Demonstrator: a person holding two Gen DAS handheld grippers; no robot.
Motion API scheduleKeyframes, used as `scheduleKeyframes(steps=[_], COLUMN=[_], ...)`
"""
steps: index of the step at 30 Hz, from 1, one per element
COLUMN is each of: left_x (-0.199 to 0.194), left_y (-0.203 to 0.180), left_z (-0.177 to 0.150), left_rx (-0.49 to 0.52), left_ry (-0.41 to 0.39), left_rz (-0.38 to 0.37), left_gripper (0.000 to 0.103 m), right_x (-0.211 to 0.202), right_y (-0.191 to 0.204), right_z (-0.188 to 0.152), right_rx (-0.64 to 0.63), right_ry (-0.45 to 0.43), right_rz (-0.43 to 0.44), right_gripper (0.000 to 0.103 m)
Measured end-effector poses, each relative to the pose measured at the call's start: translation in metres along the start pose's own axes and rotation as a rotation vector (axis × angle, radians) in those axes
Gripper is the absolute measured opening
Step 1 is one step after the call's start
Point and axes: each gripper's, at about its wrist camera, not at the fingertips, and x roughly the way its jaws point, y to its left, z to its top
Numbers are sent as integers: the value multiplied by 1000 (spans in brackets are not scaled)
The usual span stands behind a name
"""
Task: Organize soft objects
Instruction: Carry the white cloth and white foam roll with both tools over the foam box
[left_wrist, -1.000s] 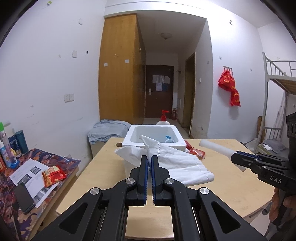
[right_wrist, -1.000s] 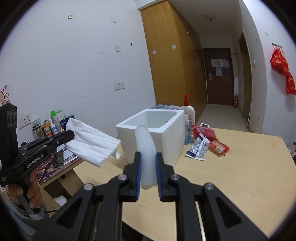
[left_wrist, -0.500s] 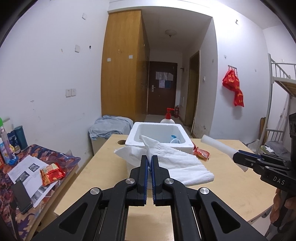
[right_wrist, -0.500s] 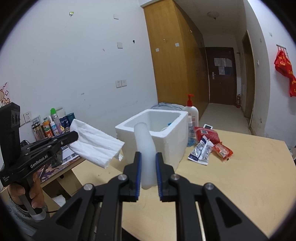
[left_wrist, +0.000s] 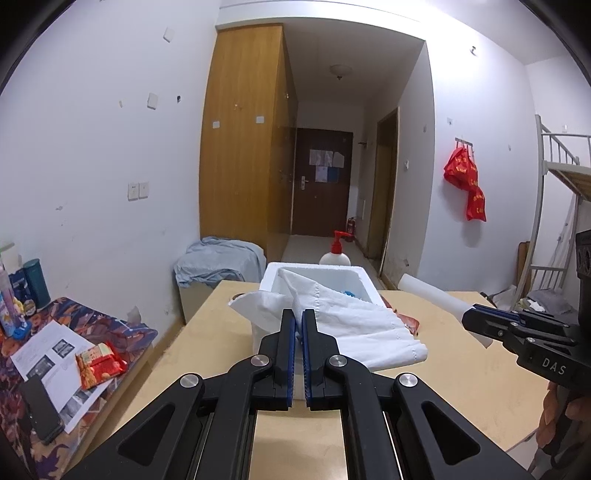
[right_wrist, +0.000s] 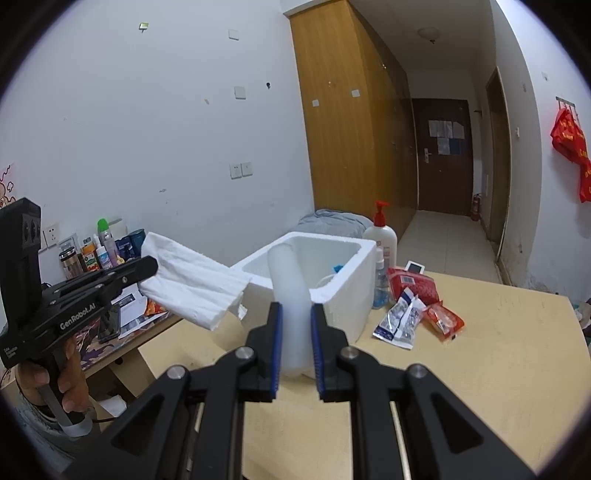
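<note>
My left gripper (left_wrist: 298, 317) is shut on a white folded paper towel (left_wrist: 343, 317), which hangs in the air in front of a white foam box (left_wrist: 275, 278). In the right wrist view the same towel (right_wrist: 192, 284) sticks out of the left gripper (right_wrist: 149, 264) to the left of the foam box (right_wrist: 351, 299). My right gripper (right_wrist: 295, 314) is shut on a white foam tube (right_wrist: 290, 291) that points up towards the box. The tube (left_wrist: 439, 301) also shows in the left wrist view, held by the right gripper (left_wrist: 471, 317). Something blue lies inside the box.
A wooden table (right_wrist: 498, 354) carries the box, a red-pump lotion bottle (right_wrist: 384, 236), a small spray bottle and snack packets (right_wrist: 410, 310). A side table (left_wrist: 55, 354) at the left holds bottles, papers, a phone and a red packet. A person's hand (right_wrist: 70, 387) grips the left handle.
Both grippers have risen a little and moved towards the foam box, each keeping hold of its item. The box looks slightly nearer and lower in both views.
</note>
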Motion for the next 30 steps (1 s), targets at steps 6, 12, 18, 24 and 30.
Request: scheduleKeyframes(steps=[6,12,18,24,30], left_x=[12,27,46,73,94], left_y=[-1,-2,0,4,6], left_z=[8,21,34,42,56], left_rx=[4,10,11,5,7], left_ry=[0,0,-6,6,6], left_rz=[4,-2,0,3,7], left_gripper=[4,4,4,4,4], right_x=[10,22,35,53,68], right_y=[-4,-12,-20,-25,-30], right_z=[8,20,34,41,49], right_rx=[-3,4,4,4,7], right_ry=[1,0,1,15,24], right_rz=[-2,-3,-5,3,5], right_gripper=[18,18,18,18,18])
